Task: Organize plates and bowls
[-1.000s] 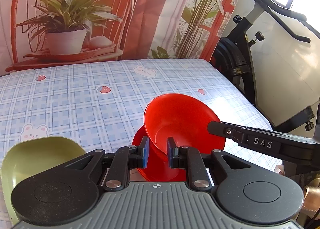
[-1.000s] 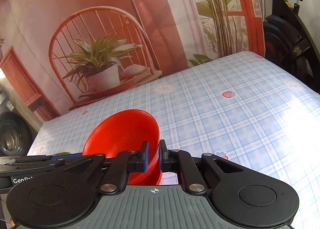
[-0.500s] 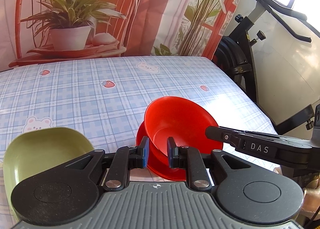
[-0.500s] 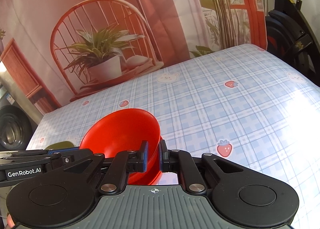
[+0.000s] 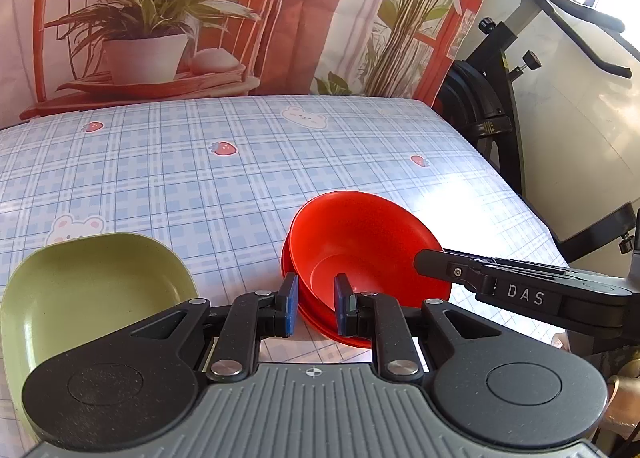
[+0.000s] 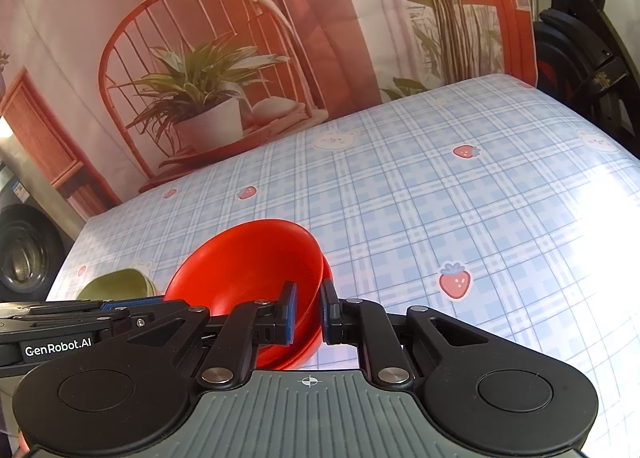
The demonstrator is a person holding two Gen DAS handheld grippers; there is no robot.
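A red bowl [image 5: 360, 242] [image 6: 248, 266] sits in a red plate [image 5: 320, 328] [image 6: 327, 278] on the checked tablecloth. My left gripper [image 5: 316, 310] is shut on the bowl's near rim, one pad outside and one inside, with the plate's edge just below. From the other side, my right gripper [image 6: 308, 314] straddles the opposite rim. Its jaws are opening, and the rim stands between the pads with a little slack. One right finger [image 5: 460, 270] reaches in from the right in the left wrist view.
A green squarish plate [image 5: 92, 290] [image 6: 116, 284] lies on the cloth to the left of the red dishes. The table's right edge [image 5: 520, 210] is close by, with an exercise bike [image 5: 500, 106] beyond it. A printed backdrop hangs behind the table.
The red bowl has come down from a tilt and now rests level in the red plate. The right pads have parted slightly around its rim. The left grip looks the same.
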